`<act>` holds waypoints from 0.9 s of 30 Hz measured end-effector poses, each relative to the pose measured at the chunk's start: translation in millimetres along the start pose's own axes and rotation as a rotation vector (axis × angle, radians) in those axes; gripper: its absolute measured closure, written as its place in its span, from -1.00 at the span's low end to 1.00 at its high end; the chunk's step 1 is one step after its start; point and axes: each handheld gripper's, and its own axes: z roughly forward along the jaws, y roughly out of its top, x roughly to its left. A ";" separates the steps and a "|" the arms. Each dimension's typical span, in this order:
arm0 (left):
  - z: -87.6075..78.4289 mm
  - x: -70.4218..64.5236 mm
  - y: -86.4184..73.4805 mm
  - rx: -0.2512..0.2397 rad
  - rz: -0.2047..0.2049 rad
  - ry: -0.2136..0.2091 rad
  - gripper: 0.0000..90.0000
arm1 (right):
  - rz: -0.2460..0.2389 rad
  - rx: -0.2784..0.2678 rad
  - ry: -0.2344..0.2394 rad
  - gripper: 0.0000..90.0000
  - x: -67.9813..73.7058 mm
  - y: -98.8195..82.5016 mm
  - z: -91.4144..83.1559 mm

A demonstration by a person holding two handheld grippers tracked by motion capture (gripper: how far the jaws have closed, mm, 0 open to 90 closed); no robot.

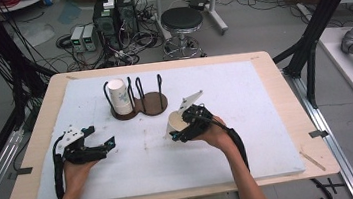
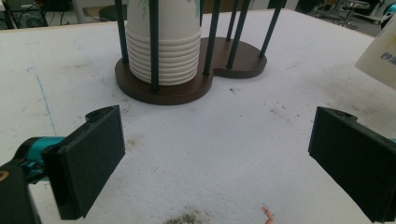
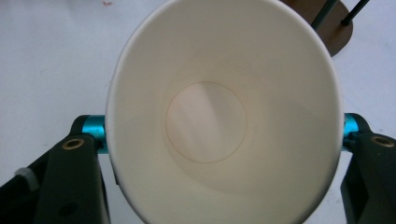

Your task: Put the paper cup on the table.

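A brown two-ring cup holder (image 1: 154, 104) with black rods stands at the mat's far centre, and a stack of white paper cups (image 1: 120, 97) fills its left ring. In the left gripper view the stack (image 2: 163, 51) and the holder (image 2: 187, 91) lie straight ahead. My left gripper (image 1: 100, 136) (image 2: 219, 158) rests low on the mat in front of the holder, open wide with nothing between its jaws. My right gripper (image 1: 183, 126) is shut on a single white paper cup (image 1: 176, 121), held tilted just right of the holder. The right gripper view looks into this cup's (image 3: 219, 121) open mouth.
A white foam mat (image 1: 247, 121) covers the wooden table (image 1: 292, 116). Behind the table, on the floor, are a black stool (image 1: 181, 21), computer boxes (image 1: 114, 16) and tangled cables. Black frame posts (image 1: 309, 49) stand at both sides.
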 end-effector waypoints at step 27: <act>0.3 -0.2 -0.1 0.000 0.004 -0.004 -0.92 | -0.082 0.173 -0.008 -0.34 18.5 12.4 31.6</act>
